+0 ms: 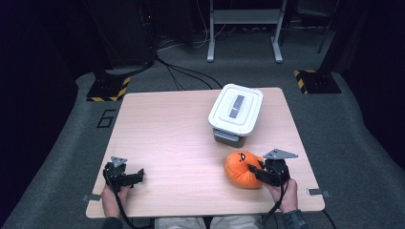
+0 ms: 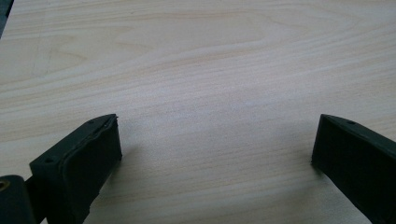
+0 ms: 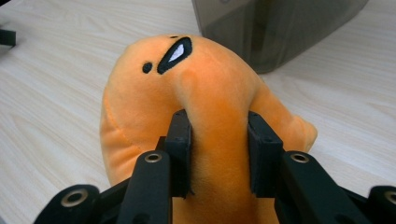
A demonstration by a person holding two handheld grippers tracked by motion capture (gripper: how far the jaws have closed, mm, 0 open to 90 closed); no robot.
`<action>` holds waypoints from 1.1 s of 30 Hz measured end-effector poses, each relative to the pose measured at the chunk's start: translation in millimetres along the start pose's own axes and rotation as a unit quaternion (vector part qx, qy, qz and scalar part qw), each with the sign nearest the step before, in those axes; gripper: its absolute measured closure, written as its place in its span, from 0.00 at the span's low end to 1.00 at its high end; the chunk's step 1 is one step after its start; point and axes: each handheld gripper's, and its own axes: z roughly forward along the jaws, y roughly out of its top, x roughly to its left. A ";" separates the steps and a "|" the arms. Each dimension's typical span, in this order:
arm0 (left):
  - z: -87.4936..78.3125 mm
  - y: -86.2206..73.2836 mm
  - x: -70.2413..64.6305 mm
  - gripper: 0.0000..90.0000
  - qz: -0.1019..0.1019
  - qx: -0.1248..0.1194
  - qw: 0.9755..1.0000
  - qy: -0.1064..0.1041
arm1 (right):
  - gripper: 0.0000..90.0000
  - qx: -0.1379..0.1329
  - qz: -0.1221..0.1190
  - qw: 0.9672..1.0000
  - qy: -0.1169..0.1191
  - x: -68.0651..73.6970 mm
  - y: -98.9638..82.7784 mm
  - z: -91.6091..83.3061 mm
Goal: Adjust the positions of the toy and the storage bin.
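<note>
The right tool (image 3: 218, 154) pinches the orange plush toy (image 3: 187, 102) near the table's (image 1: 167, 143) front right corner; the left tool (image 2: 215, 154), jaws spread wide, holds nothing

The plush toy (image 3: 210, 121) pinched in the black right gripper (image 3: 218, 149) is bright orange, with a small black dot and a black-rimmed white eye patch. Just beyond that gripper, the box (image 1: 229, 136) has smoky grey walls, its lid (image 1: 236, 109) white with a grey handle strip. The table (image 2: 201, 70) under the black left gripper (image 2: 215, 149) is pale wood with fine grain lines.
</note>
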 end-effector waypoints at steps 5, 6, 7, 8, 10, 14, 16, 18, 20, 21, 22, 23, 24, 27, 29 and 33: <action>0.0 0.0 0.0 0.01 0.000 0.000 1.000 0.000 | 0.74 -0.013 0.003 0.999 -0.032 0.5 0.1 -9.2; -0.1 0.0 0.0 0.01 0.001 0.000 1.000 0.000 | 0.74 -0.016 0.007 0.999 -0.038 -1.1 -0.5 -11.4; 0.0 0.0 0.1 0.01 0.002 0.000 1.000 0.000 | 0.74 -0.020 0.017 0.998 -0.050 -5.3 -2.0 -16.1; 0.0 0.0 0.1 0.01 0.001 0.000 1.000 0.000 | 0.74 -0.022 0.020 0.998 -0.057 -7.8 -2.7 -18.8; 0.0 0.0 0.1 0.01 0.001 0.000 1.000 0.000 | 0.73 -0.025 0.025 0.997 -0.065 -10.0 -3.4 -21.5; -0.1 0.0 0.0 0.01 0.001 0.000 1.000 0.000 | 0.72 -0.033 0.050 0.993 -0.102 -20.5 -7.1 -32.4; 0.0 0.0 0.1 0.01 0.000 0.000 1.000 0.000 | 0.70 -0.034 0.066 0.990 -0.122 -28.1 -10.6 -36.8; -0.1 0.1 0.1 0.01 0.000 0.001 1.000 0.000 | 0.69 -0.033 0.068 0.989 -0.128 -30.4 -12.2 -37.7; 0.3 -0.1 0.0 0.01 -0.001 -0.002 1.000 0.000 | 0.64 -0.009 0.047 0.989 -0.141 -34.2 -15.7 -35.8; 0.3 -0.1 0.1 0.01 -0.001 -0.001 1.000 0.001 | 0.60 -0.009 0.041 0.989 -0.141 -35.6 -16.2 -36.1; 0.3 -0.1 0.1 0.01 -0.001 -0.001 1.000 0.001 | 0.60 -0.009 0.041 0.989 -0.141 -35.6 -16.2 -36.1; 0.4 0.0 0.1 0.01 -0.001 -0.001 1.000 0.000 | 0.54 0.010 0.013 0.990 -0.139 -37.6 -14.5 -36.0; 0.4 0.0 0.1 0.01 -0.001 -0.001 1.000 0.000 | 0.54 0.010 0.013 0.990 -0.139 -37.6 -14.5 -36.0; 0.4 -0.1 -0.2 0.01 -0.003 -0.002 1.000 0.000 | 0.43 0.030 -0.018 0.989 -0.140 -43.6 -8.4 -34.2; 0.5 -0.1 0.0 0.01 -0.003 -0.002 1.000 0.000 | 0.34 0.039 -0.025 0.990 -0.133 -50.2 -5.2 -32.5; 0.4 0.1 0.2 0.01 -0.004 0.000 1.000 -0.001 | 0.22 0.061 -0.013 0.995 -0.083 -66.3 -2.9 -22.0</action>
